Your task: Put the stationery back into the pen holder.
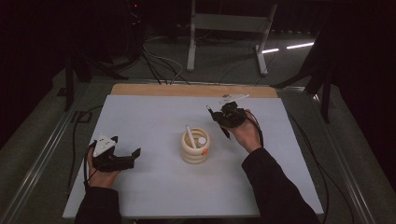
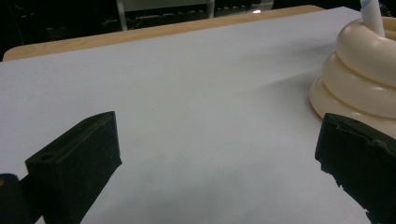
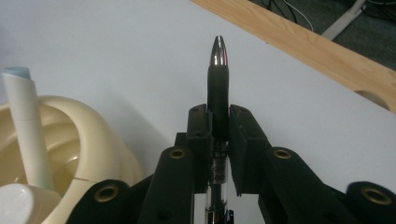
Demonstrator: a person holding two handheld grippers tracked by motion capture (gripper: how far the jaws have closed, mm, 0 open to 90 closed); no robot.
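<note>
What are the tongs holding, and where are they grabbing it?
The right tongs pinch a black pen around its middle, tip poking out past them. The left tongs are open and hold nothing.

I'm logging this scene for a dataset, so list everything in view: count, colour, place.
Pen holder: one, cream, ribbed rings, middle of the mat.
White stick-like item: one, white with a pale blue tip, leaning inside the pen holder.
Pen: one, black with a shiny metal tip, clamped between the right gripper's jaws, above the mat to the right of the holder.
Mat: one, white, covering the table.
Table: one, wood, edge showing beyond the mat.
Left gripper: one, black, jaws wide apart, nothing between them, left of the holder.
Right gripper: one, black, closed on the pen.
</note>
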